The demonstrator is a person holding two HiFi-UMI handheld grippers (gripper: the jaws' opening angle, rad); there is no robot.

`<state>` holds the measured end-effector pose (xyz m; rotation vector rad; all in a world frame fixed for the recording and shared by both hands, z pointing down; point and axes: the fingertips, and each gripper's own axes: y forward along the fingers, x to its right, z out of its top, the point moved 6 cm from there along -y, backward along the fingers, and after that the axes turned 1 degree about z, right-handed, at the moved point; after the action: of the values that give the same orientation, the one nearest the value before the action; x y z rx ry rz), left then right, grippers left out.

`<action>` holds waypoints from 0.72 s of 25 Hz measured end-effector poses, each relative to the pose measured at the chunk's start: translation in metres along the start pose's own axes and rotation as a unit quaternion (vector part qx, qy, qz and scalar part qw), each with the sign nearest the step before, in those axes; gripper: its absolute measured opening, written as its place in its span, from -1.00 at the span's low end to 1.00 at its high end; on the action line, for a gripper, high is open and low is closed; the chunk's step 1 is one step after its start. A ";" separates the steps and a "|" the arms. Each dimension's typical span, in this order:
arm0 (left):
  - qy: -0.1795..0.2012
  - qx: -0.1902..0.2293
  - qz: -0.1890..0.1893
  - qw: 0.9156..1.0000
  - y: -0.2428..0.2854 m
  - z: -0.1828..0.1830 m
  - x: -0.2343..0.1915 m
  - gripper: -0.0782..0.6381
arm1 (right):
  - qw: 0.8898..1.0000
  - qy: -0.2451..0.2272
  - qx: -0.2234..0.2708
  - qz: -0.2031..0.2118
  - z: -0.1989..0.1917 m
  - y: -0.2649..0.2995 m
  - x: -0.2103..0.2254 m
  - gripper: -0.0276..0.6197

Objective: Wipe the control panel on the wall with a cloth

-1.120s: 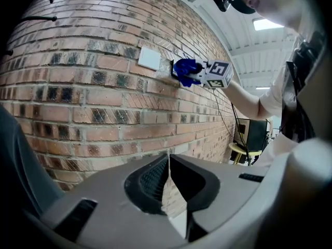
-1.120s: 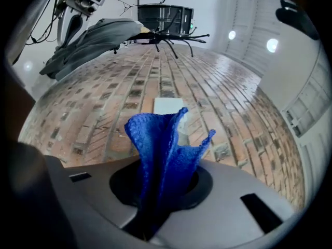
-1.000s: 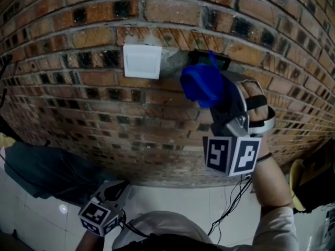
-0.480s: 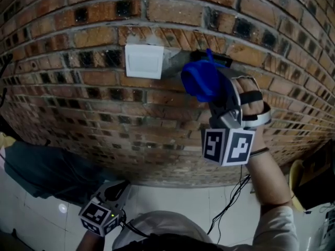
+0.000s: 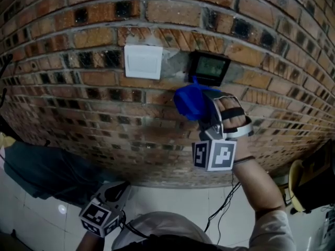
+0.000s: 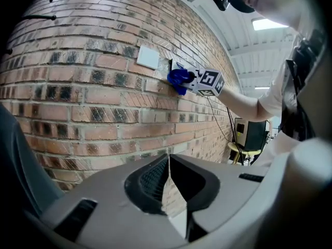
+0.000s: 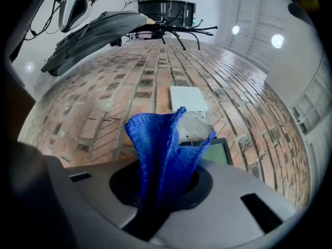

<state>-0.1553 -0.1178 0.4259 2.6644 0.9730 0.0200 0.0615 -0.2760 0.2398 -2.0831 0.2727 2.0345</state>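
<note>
The control panel [image 5: 209,67], a small black box with a greenish screen, is mounted on the brick wall and shows uncovered in the head view. Just below and left of it my right gripper [image 5: 201,109] is shut on a bunched blue cloth [image 5: 189,101]. In the right gripper view the cloth [image 7: 163,152] sticks up from the shut jaws, with the panel [image 7: 218,150] partly hidden behind it. My left gripper [image 5: 112,198] hangs low by my body, away from the wall, its jaws shut and empty [image 6: 168,178].
A white switch plate [image 5: 142,61] sits on the wall left of the panel, with a grey mortar patch [image 5: 175,64] between them. A cable [image 5: 222,205] hangs below my right arm. A dark garment [image 5: 47,171] lies at lower left.
My right gripper has slid down and slightly left with the cloth, off the control panel; the panel's screen, covered before, is now exposed. The left gripper has stayed put.
</note>
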 end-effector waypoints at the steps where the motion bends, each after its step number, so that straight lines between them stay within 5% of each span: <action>1: -0.002 0.002 -0.001 1.000 0.000 0.001 0.001 -0.77 | 1.000 -0.002 0.000 0.007 -0.001 0.002 -0.003 -0.65; 6: -0.001 0.004 0.003 1.000 -0.003 0.000 -0.001 -0.77 | 1.000 -0.005 0.011 0.028 0.005 -0.010 0.008 -0.65; 14: 0.006 0.002 0.000 1.000 -0.003 0.001 -0.002 -0.77 | 0.997 0.010 0.025 -0.075 0.009 -0.030 0.099 -0.65; 18: 0.003 0.006 -0.002 1.000 -0.004 0.001 -0.002 -0.77 | 0.996 0.012 0.009 -0.090 0.001 -0.019 0.112 -0.65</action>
<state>-0.1588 -0.1164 0.4237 2.6749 0.9818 0.0211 0.0687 -0.2549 0.1286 -2.0413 0.1020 1.8968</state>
